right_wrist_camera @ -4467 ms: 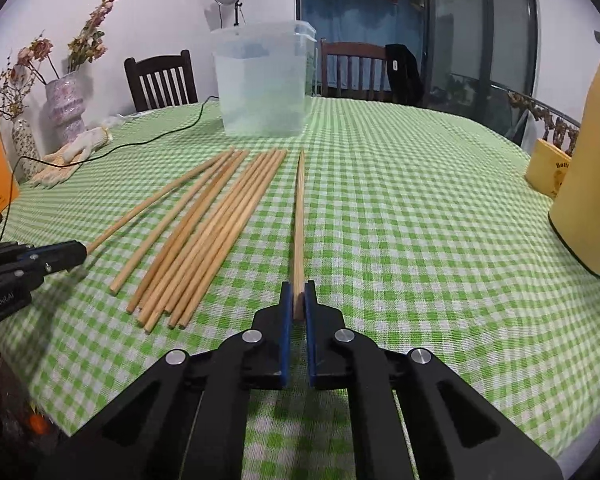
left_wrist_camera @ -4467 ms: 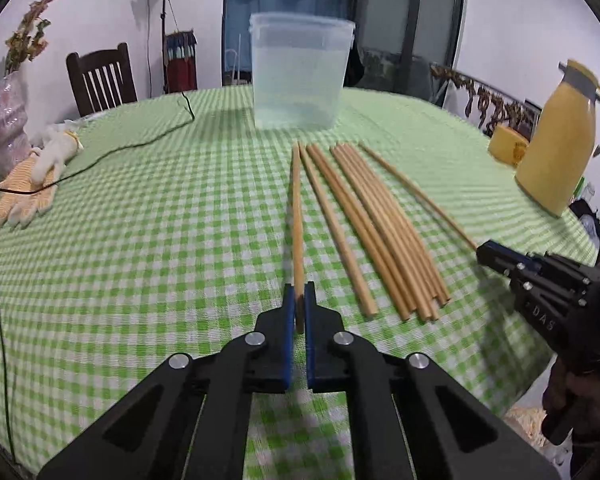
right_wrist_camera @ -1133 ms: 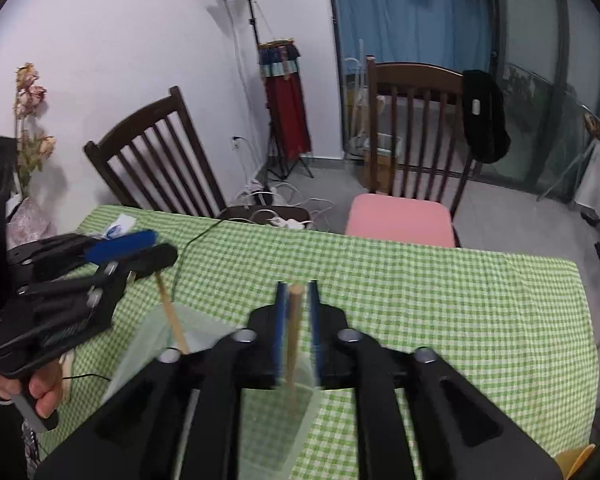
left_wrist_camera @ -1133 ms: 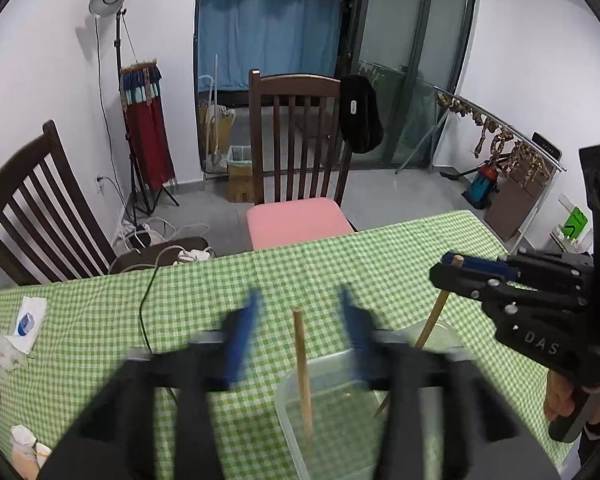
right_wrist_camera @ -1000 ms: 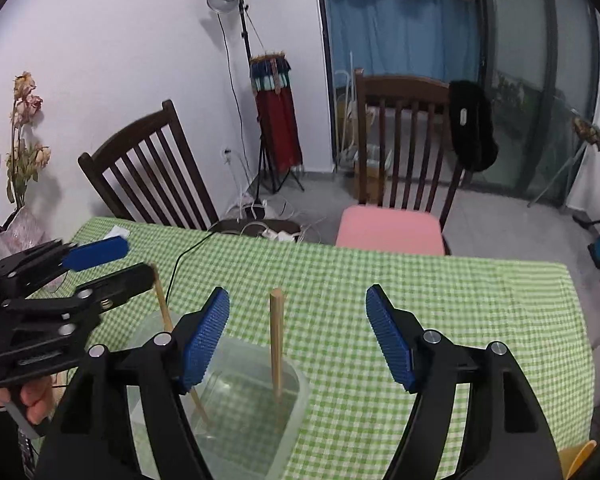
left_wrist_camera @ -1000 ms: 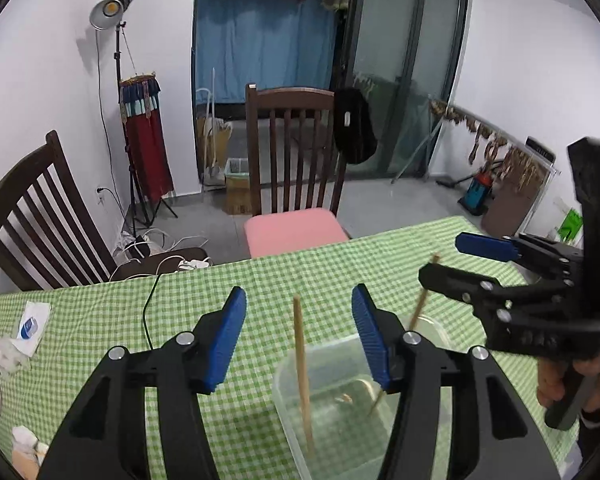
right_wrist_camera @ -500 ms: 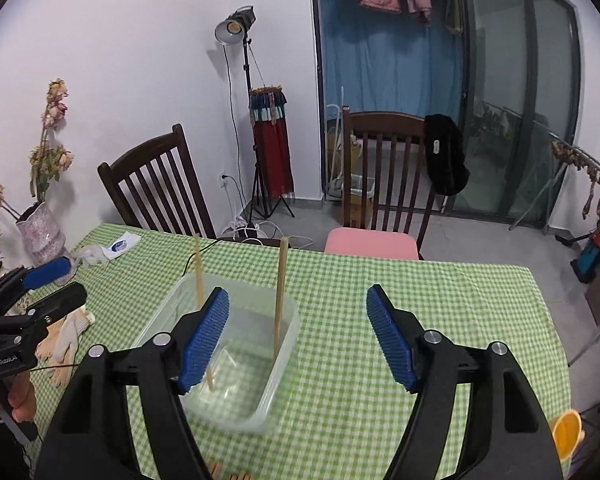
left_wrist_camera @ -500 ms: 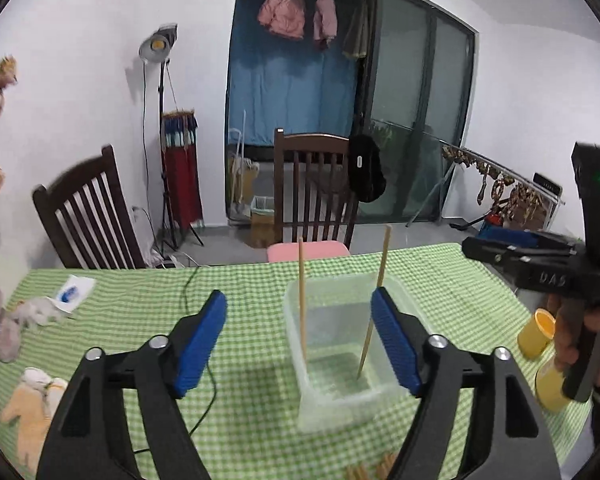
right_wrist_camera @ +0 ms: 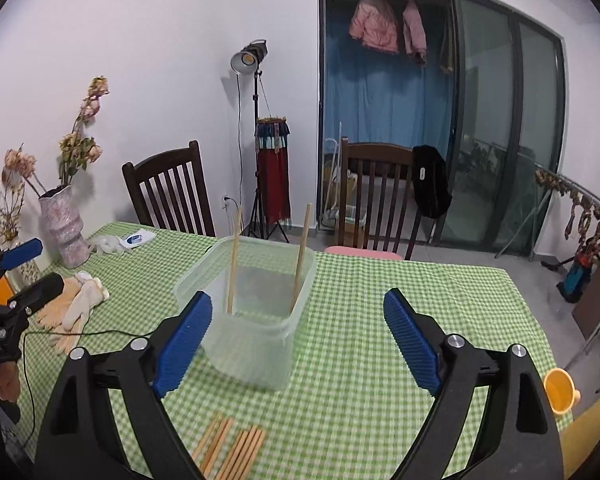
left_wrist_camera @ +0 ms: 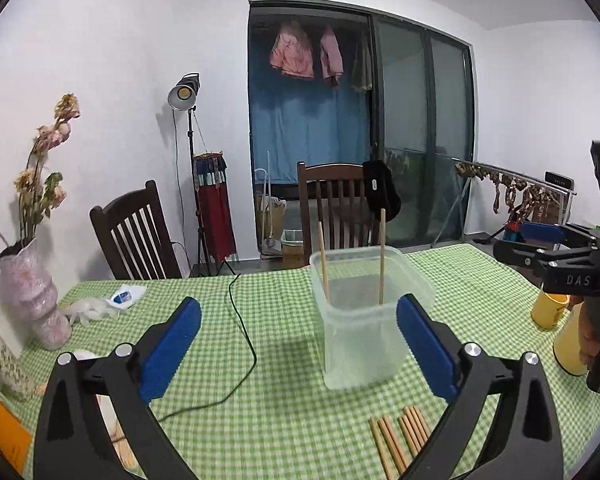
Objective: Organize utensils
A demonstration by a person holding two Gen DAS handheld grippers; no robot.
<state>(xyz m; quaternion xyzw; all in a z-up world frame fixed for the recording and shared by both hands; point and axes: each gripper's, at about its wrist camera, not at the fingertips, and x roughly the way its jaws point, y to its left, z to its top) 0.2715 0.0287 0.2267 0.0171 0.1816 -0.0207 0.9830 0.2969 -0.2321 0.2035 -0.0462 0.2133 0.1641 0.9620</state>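
Two chopsticks [left_wrist_camera: 381, 256] stand upright inside the clear plastic tub [left_wrist_camera: 364, 332], leaning on its walls, their tips well above its rim. The rest of the chopsticks [left_wrist_camera: 400, 440] lie in a loose bundle flat on the bench [left_wrist_camera: 284, 412], on the near side of the tub. The left gripper [left_wrist_camera: 298, 346] has just been opening its jaws and they stand spread wide with nothing between them; the right gripper [right_wrist_camera: 298, 338] has likewise just been opening and is spread and empty.

The sticks look like light, stiff, smooth wood, so they will likely roll or slide on the checked cloth and may pivot if pinched far from the middle. Taking one from the edge of the bundle, near the end closest to the person and away from the tub, seems the cleanest hold; those lying side by side risk coming up in pairs. The tub looks thin and light and could shift if knocked.

The left wrist view shows a yellow cup [left_wrist_camera: 550, 312] and the right gripper's body to the right of the tub, which the right view largely loses. The right wrist view shows work gloves [right_wrist_camera: 74, 308] left of the tub and more of the bundle's spread.
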